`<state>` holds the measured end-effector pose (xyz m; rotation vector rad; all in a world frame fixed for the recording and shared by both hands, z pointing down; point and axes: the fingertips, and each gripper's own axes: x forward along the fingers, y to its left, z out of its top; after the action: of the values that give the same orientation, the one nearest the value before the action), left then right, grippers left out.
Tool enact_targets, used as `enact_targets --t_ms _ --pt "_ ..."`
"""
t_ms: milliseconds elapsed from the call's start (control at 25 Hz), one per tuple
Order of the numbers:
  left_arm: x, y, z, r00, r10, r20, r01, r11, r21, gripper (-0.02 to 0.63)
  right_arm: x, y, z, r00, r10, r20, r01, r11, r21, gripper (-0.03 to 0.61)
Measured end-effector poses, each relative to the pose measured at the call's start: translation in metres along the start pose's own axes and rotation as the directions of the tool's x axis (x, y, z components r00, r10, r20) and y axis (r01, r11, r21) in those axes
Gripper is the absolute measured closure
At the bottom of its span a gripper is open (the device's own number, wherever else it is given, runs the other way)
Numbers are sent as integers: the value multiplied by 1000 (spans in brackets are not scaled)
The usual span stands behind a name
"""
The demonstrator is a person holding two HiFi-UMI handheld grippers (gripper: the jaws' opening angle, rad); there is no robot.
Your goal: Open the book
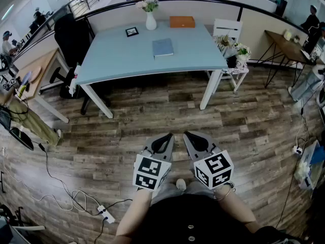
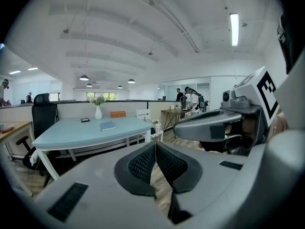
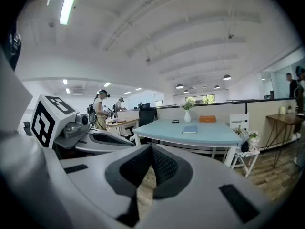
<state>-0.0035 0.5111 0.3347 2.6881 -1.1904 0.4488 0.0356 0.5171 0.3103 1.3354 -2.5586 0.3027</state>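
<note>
A closed blue book [image 1: 163, 48] lies flat near the middle of the light blue table [image 1: 111, 60], far ahead of me. It also shows small in the left gripper view as the book [image 2: 107, 125] and in the right gripper view as the book [image 3: 190, 129]. My left gripper [image 1: 169, 135] and right gripper [image 1: 186, 134] hover side by side over the wooden floor, well short of the table. Both are shut with nothing between the jaws: the left gripper [image 2: 154, 144] and right gripper [image 3: 151, 148] show their pads touching.
On the table stand a white vase with flowers [image 1: 150, 15], an orange box [image 1: 182, 21] and a small black frame [image 1: 132, 31]. A black office chair [image 1: 71, 37] sits at the table's left, a white stool with plants [image 1: 231, 52] at its right. Cables and a power strip [image 1: 105, 214] lie on the floor.
</note>
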Motion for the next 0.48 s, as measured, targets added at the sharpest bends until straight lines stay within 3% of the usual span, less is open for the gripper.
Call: enact_targets --t_ms 320,480 --pt "1 -8 9 1000 -2 26 2 1000 -4 600 -2 8 9 999 20 34 -18 998 -57 578" --pt "1 -12 4 999 -20 31 21 999 -42 600 -2 11 6 999 41 31 -40 999 -32 578"
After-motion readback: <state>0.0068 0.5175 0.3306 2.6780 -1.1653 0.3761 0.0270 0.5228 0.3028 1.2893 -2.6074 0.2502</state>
